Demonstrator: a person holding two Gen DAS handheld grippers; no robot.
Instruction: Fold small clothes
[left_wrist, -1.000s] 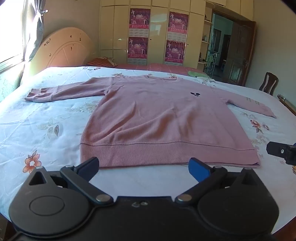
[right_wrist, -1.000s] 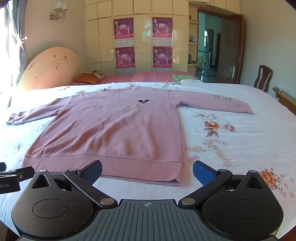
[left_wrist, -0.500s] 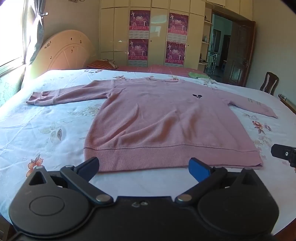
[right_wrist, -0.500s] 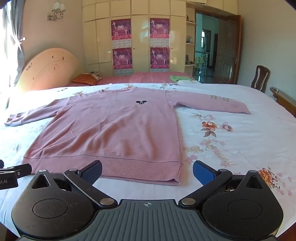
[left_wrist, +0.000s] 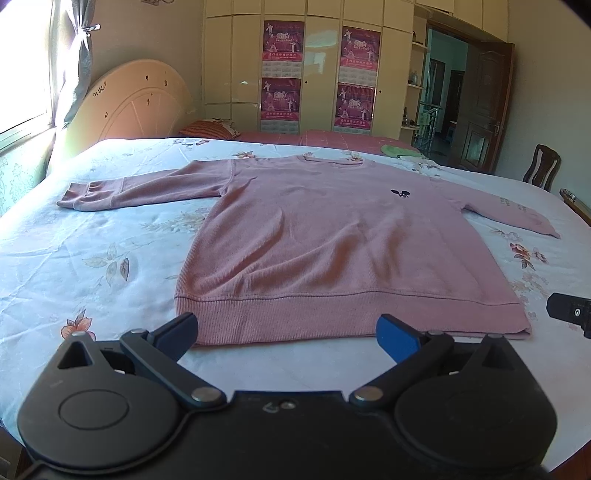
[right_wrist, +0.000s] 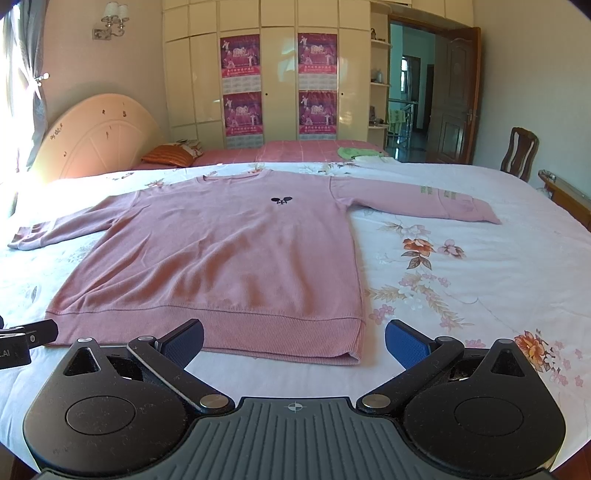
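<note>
A pink long-sleeved sweater (left_wrist: 332, 236) lies flat and face up on the floral bedsheet (left_wrist: 92, 258), sleeves spread to both sides, hem nearest me. It also shows in the right wrist view (right_wrist: 221, 251). My left gripper (left_wrist: 288, 332) is open and empty, just short of the hem, towards its left part. My right gripper (right_wrist: 295, 341) is open and empty, just short of the hem near its right corner. Each gripper's edge shows in the other's view.
The bed's headboard (left_wrist: 129, 107) stands at the far left by a curtained window. A second bed with a pink cover (right_wrist: 295, 151) and a wardrobe lie beyond. A wooden chair (right_wrist: 521, 151) stands at the right by an open door.
Both grippers have shifted slightly; the sweater now sits a little further right in the left wrist view and left in the right wrist view. Both stay open. The sweater has not moved.
</note>
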